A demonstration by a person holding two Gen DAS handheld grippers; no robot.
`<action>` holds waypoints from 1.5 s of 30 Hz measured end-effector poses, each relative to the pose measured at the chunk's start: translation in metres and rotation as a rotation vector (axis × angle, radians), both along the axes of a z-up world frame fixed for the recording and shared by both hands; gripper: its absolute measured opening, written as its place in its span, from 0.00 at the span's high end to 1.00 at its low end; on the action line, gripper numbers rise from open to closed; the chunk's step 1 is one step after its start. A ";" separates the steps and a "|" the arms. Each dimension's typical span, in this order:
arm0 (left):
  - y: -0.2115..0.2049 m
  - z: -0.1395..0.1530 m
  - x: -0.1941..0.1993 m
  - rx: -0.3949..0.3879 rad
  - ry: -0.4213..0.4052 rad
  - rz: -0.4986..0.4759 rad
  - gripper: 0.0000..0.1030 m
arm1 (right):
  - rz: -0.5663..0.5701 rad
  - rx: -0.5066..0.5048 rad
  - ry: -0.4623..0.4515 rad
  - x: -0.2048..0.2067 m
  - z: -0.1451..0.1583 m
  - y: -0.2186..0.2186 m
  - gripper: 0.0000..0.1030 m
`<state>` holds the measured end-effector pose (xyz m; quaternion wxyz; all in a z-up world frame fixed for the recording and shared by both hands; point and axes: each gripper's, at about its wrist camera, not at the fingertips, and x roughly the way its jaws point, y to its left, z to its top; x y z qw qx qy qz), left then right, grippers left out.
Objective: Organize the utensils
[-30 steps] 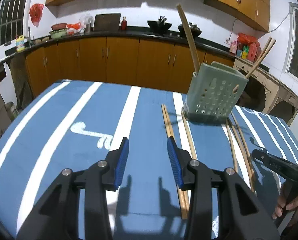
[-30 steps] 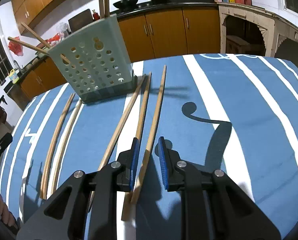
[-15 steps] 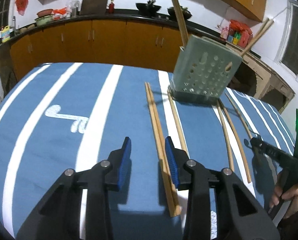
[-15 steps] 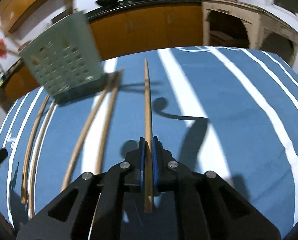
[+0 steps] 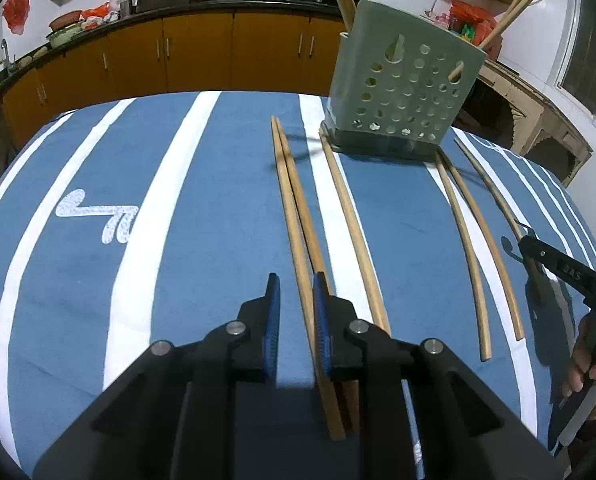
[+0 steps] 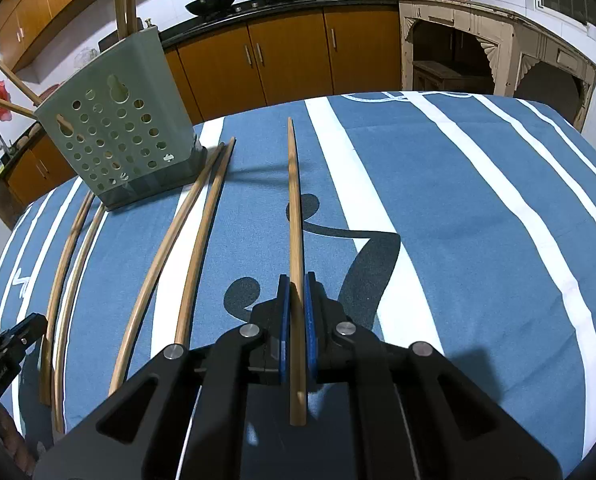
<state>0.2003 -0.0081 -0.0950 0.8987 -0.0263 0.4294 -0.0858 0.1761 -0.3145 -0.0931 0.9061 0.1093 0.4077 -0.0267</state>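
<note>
- Right claw (image 6: 293, 296) was clamped on one chopstick (image 6: 293, 200), its tip clear of the cloth.
- Left claw (image 5: 295, 312) had just been closing around a chopstick pair (image 5: 293, 200), pads not yet pressing.
- Holder (image 5: 402, 92) stood near the bench's (image 6: 498, 208) far edge; striped cloth rightward lay open.

Matt wooden chopsticks (image 5: 340, 204), perforated matt plastic holder (image 5: 402, 92), woven cloth table cover (image 5: 201, 200), glossy cabinet fronts (image 5: 201, 52).
</note>
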 end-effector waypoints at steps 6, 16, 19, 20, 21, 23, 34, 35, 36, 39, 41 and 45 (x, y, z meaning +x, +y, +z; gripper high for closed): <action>0.001 -0.002 0.002 0.049 -0.002 0.024 0.92 | 0.002 -0.012 0.001 0.000 0.000 0.000 0.92; 0.036 0.000 0.012 0.050 -0.001 0.073 0.91 | -0.013 0.017 -0.002 -0.007 -0.001 -0.008 0.92; 0.035 0.000 0.011 0.057 -0.001 0.061 0.90 | -0.008 0.009 0.000 -0.009 -0.001 -0.007 0.92; 0.036 0.000 0.011 0.058 -0.001 0.056 0.90 | -0.005 0.007 0.000 -0.010 -0.002 -0.007 0.92; 0.035 0.000 0.011 0.060 -0.001 0.054 0.90 | -0.004 0.007 0.000 -0.011 -0.002 -0.007 0.92; 0.034 0.000 0.010 0.076 -0.002 0.044 0.90 | -0.001 0.006 -0.001 -0.013 -0.002 -0.007 0.92; 0.031 0.000 -0.002 0.123 -0.007 -0.001 0.87 | 0.019 -0.026 0.007 -0.028 -0.002 -0.004 0.92; 0.031 0.000 -0.004 0.124 -0.007 -0.001 0.87 | 0.020 -0.031 0.006 -0.029 -0.002 -0.003 0.92; 0.031 0.000 -0.005 0.124 -0.006 -0.002 0.87 | 0.023 -0.034 0.006 -0.030 -0.002 -0.003 0.92; 0.032 0.000 -0.009 0.118 -0.005 -0.004 0.90 | 0.024 -0.027 0.006 -0.034 -0.002 -0.003 0.92; 0.032 -0.001 -0.011 0.120 -0.005 -0.004 0.91 | 0.020 -0.004 0.010 -0.035 -0.001 -0.007 0.92; 0.034 0.003 -0.013 0.119 0.009 -0.001 0.92 | 0.006 0.014 -0.012 -0.041 0.007 -0.012 0.93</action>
